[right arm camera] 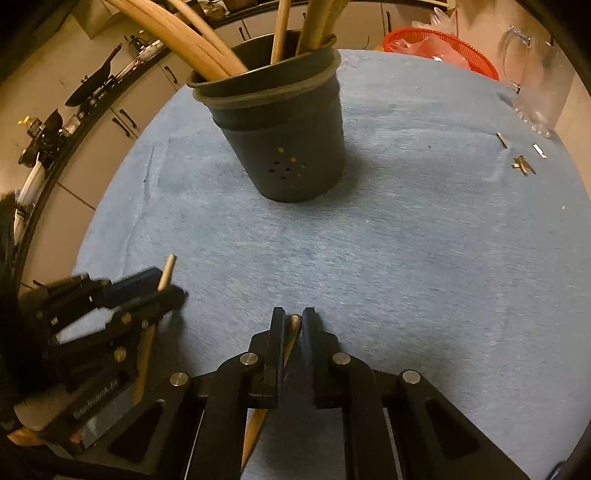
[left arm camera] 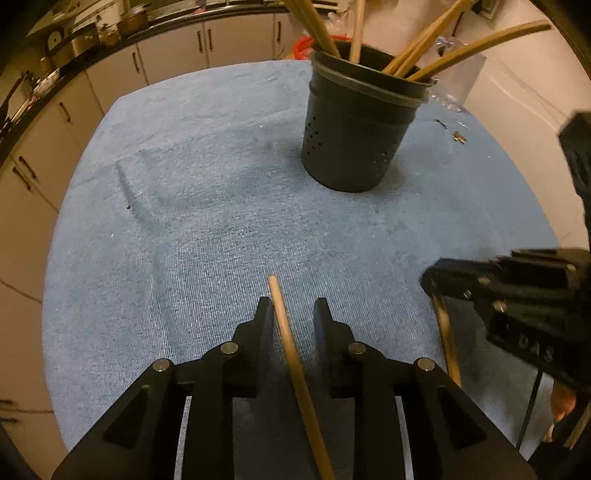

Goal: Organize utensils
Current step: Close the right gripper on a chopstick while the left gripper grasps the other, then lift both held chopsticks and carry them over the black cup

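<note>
A dark perforated utensil holder point(left arm camera: 351, 129) point(right arm camera: 288, 140) stands on the blue towel point(left arm camera: 184, 221) point(right arm camera: 406, 240) with several wooden utensils point(left arm camera: 476, 44) point(right arm camera: 173, 33) in it. My left gripper point(left arm camera: 291, 314) point(right arm camera: 162, 288) straddles a wooden stick point(left arm camera: 291, 354) point(right arm camera: 167, 271). The stick lies against the left finger, and a gap shows at the right finger. My right gripper point(right arm camera: 293, 321) point(left arm camera: 434, 280) is shut on the end of another wooden stick point(right arm camera: 293, 326) point(left arm camera: 447, 339), to the right of the left one. Both grippers point down at the towel's near edge.
A red basket point(right arm camera: 439, 48) point(left arm camera: 303, 48) and a clear glass pitcher point(right arm camera: 535, 85) stand at the far side of the table. Small metal bits point(right arm camera: 522, 164) point(left arm camera: 459, 137) lie on the towel's right part. Cabinets point(left arm camera: 177, 51) line the wall beyond.
</note>
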`<move>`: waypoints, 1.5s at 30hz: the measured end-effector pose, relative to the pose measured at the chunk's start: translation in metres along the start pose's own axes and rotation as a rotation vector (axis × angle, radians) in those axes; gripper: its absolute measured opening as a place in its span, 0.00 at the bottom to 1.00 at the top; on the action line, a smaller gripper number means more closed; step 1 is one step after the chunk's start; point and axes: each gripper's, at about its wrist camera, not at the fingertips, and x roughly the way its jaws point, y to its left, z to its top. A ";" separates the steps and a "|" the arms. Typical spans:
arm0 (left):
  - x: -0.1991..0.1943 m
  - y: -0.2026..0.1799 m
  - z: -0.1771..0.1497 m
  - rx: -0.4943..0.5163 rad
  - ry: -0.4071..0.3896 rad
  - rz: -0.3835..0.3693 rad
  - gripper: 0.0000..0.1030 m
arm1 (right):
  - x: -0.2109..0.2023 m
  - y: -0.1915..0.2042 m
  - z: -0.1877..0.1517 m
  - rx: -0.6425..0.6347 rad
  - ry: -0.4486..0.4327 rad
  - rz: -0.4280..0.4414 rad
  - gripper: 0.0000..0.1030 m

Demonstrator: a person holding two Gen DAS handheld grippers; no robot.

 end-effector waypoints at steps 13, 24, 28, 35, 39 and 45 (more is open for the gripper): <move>0.002 -0.011 -0.001 -0.030 -0.013 0.098 0.05 | -0.003 -0.008 -0.004 -0.008 0.003 0.007 0.08; -0.045 0.007 -0.007 -0.130 -0.216 0.007 0.05 | -0.036 -0.006 -0.006 -0.045 -0.118 0.091 0.06; -0.079 0.002 -0.009 -0.109 -0.325 0.087 0.05 | -0.071 -0.001 -0.007 -0.080 -0.205 0.117 0.06; -0.122 -0.003 -0.014 -0.068 -0.493 0.228 0.05 | -0.121 0.007 -0.010 -0.125 -0.336 0.138 0.06; -0.136 -0.011 -0.010 -0.058 -0.538 0.257 0.05 | -0.143 0.011 -0.015 -0.151 -0.394 0.136 0.06; -0.152 -0.009 -0.014 -0.065 -0.566 0.249 0.05 | -0.161 0.016 -0.018 -0.166 -0.434 0.137 0.06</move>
